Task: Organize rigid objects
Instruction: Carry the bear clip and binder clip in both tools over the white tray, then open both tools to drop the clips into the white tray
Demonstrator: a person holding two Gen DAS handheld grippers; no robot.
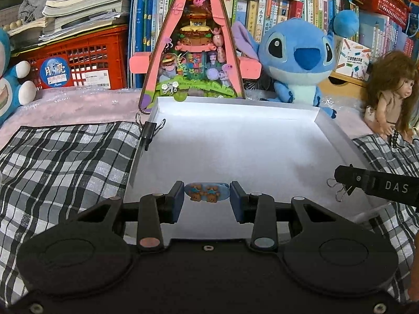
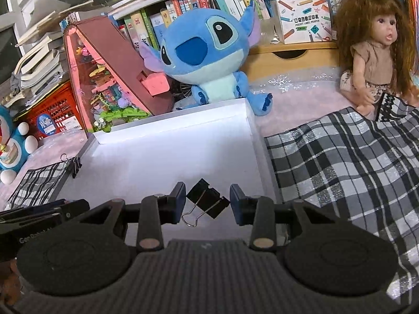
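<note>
A white shallow tray (image 1: 235,110) lies on the bed, also in the right wrist view (image 2: 170,128). My left gripper (image 1: 207,196) is shut on a small blue clip with two bears (image 1: 205,192), held over the tray's near part. My right gripper (image 2: 207,201) is shut on a black binder clip (image 2: 209,201) over the tray's near right side; its body (image 1: 379,185) enters the left wrist view at the right with the clip's wire handles (image 1: 340,188). Another black binder clip (image 1: 150,130) sits on the tray's left rim, also in the right wrist view (image 2: 74,166).
Checked cloths lie left (image 1: 65,157) and right (image 2: 353,162) of the tray. Behind it stand a pink triangular toy house (image 1: 192,52), a blue plush (image 1: 296,57), a doll (image 2: 371,52), a red crate (image 1: 86,62) and bookshelves.
</note>
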